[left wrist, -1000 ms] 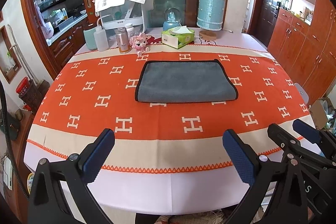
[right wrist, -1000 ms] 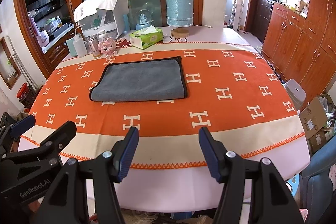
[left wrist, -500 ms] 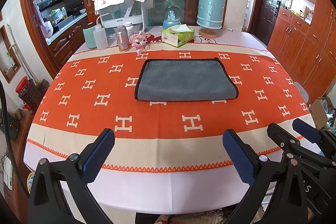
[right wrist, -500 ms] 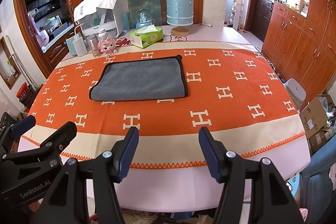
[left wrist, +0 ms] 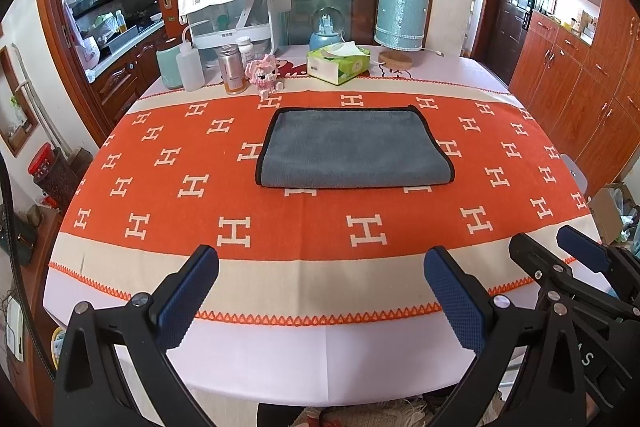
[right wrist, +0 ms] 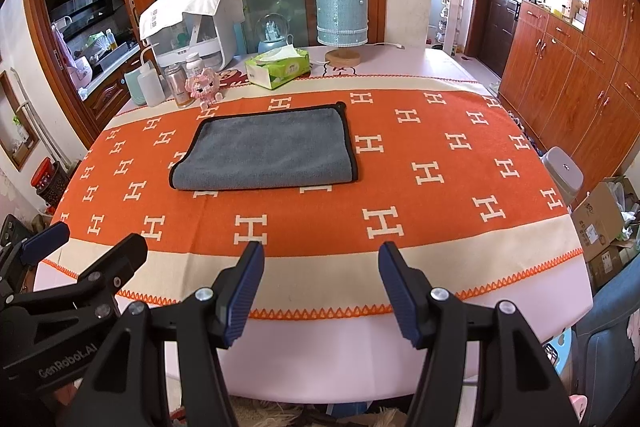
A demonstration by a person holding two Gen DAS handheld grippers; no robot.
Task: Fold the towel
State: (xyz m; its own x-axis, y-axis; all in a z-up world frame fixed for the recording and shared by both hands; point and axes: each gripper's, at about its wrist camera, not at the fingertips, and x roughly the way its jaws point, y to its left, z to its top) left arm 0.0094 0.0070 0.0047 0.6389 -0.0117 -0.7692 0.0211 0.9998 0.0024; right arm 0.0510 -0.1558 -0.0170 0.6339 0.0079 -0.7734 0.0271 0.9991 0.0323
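you've got a grey towel (left wrist: 354, 151) edged in black on an orange tablecloth (left wrist: 280, 227) patterned with white h shapes, cream bands, zigzag orange trim. your gripper pads (left wrist: 456, 301) are blue on black. behind, a green tissue box (left wrist: 338, 63), a pale blue cylinder (left wrist: 402, 15), perhaps a lamp.

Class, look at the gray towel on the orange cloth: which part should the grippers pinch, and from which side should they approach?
Probably the two short black-trimmed ends of the gray towel. It lies flat, long side facing both open grippers, left gripper and right gripper, so coming from the near table edge, one at each near corner, seems best.
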